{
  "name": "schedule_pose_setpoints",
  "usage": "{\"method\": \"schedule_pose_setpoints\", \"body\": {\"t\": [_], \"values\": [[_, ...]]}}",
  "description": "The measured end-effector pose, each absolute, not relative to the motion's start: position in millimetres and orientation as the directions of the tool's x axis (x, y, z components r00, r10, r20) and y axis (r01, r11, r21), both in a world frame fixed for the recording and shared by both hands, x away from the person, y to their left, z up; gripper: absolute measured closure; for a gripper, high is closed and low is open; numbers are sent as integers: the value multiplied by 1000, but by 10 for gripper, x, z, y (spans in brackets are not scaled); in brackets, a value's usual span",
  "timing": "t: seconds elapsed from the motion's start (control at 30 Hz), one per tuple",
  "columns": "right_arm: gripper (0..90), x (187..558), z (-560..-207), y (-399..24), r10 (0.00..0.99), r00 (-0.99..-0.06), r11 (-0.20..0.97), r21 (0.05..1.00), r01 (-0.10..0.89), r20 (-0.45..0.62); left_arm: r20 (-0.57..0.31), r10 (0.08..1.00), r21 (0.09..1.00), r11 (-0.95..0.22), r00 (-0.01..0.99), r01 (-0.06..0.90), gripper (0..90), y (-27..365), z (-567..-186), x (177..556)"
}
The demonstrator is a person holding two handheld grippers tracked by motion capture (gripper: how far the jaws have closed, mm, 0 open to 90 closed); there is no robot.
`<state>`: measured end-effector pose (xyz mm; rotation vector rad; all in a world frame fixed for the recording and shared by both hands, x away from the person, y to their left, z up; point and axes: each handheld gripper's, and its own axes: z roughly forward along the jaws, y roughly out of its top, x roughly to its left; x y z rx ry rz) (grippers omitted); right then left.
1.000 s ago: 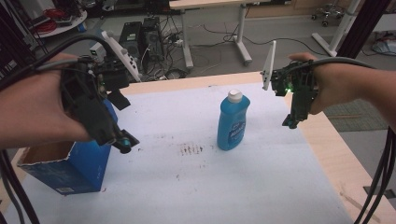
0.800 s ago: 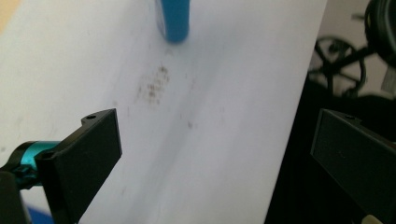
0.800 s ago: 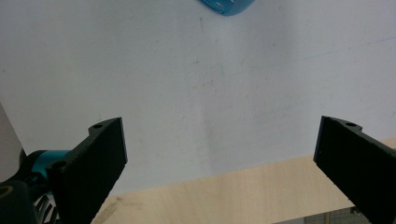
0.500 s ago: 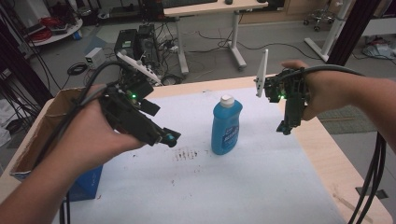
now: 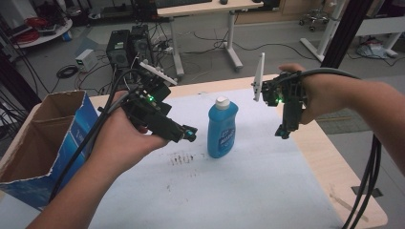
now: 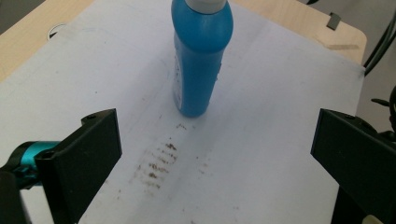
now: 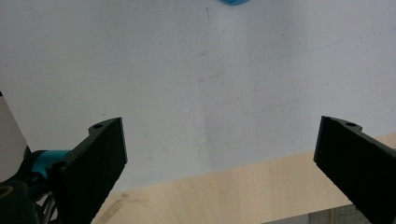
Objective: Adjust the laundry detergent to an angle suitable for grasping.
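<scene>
Approach phase: the blue bottle stands upright near the middle of the tabletop, between the two grippers. The left hand-held gripper, jaws spread wide and empty, points at the bottle from just beside it; the right hand-held gripper, equally wide and empty, hangs above the tabletop's right side. The next move likely calls for bracketing the bottle's body between the left jaws before closing.

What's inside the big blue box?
The blue cardboard box is open on top, showing bare brown inner walls. Its bottom is hidden by its own walls, so I can't tell what's down there.
</scene>
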<state>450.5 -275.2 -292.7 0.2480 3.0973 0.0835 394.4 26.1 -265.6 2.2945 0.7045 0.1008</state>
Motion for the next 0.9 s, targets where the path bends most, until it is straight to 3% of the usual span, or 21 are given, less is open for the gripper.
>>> {"method": "schedule_pose_setpoints", "body": {"t": [0.9], "values": [[18, 4500, -2979, -2835, 177, -984, 982, 73, 175, -26, -115, 521, 649, -605, 846, 461, 17, -457, -2969, 4371]]}}
